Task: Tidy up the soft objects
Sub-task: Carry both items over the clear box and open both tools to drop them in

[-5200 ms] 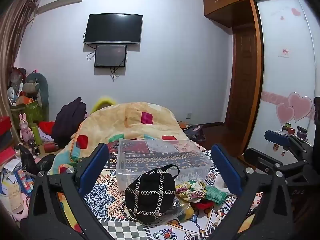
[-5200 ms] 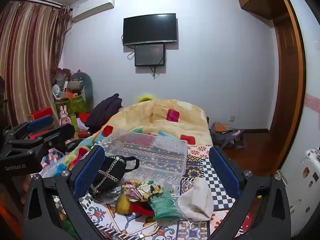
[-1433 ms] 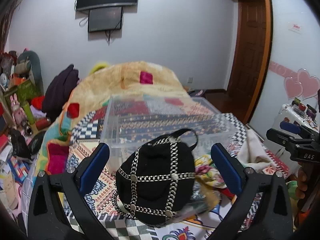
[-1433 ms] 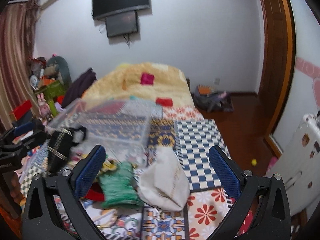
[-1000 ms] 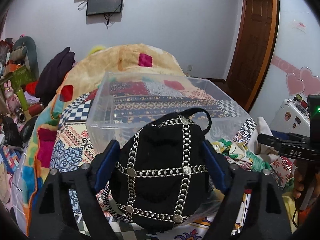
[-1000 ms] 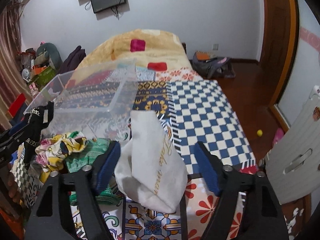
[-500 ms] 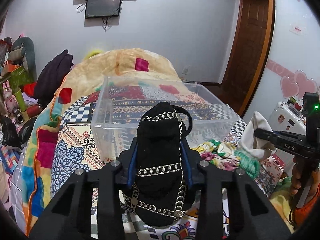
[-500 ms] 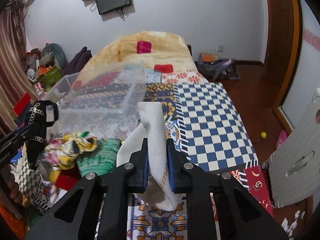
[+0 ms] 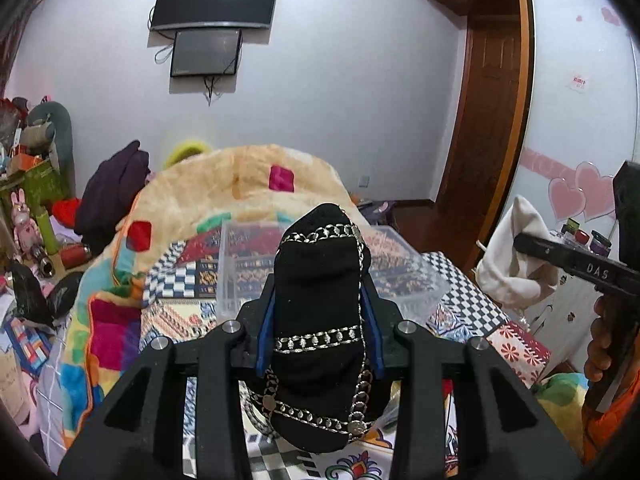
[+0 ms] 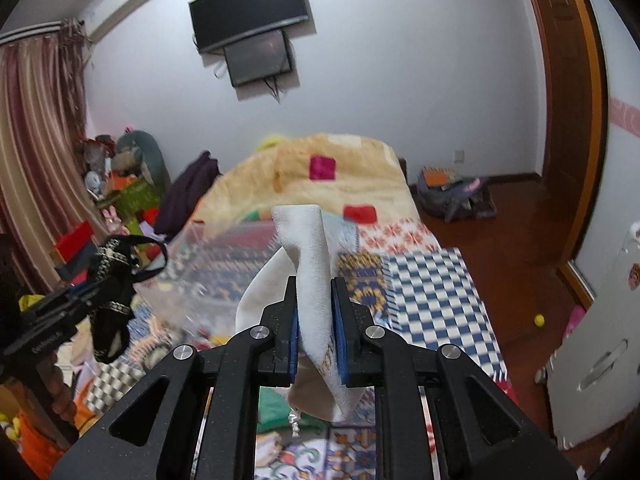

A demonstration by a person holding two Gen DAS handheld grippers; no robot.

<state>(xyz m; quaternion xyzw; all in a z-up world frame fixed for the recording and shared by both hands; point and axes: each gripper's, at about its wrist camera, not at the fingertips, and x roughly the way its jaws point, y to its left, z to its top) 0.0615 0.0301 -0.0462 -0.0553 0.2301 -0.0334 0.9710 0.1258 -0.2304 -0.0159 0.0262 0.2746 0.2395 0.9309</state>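
A black bag (image 9: 320,320) trimmed with silver chain is clamped between the blue pads of the left gripper (image 9: 320,320), whose fingers are drawn in narrow against its sides. The bag is held upright above the bed (image 9: 168,312), its lower end hanging below the fingers over the patterned cover. In the right wrist view the same bag (image 10: 110,300) is seen at the left, lifted clear of the bed, with its strap looped above it. A white pouch (image 10: 316,280) is gripped by the right gripper (image 10: 316,332), the 2 fingers closed narrow on its middle; its top stands up past the fingertips and its bottom sags beneath them. In the left wrist view the pouch (image 9: 516,256) is seen at the right, raised off the bed in the right gripper (image 9: 524,240). A clear plastic bin (image 9: 240,272) rests on the bed beyond both grippers, behind the bag. A green cloth (image 10: 276,412) is glimpsed on the cover below the pouch. A yellow blanket (image 9: 240,184) is heaped at the far end of the bed, and 2 dark screens (image 9: 212,0) are mounted on the wall behind it.
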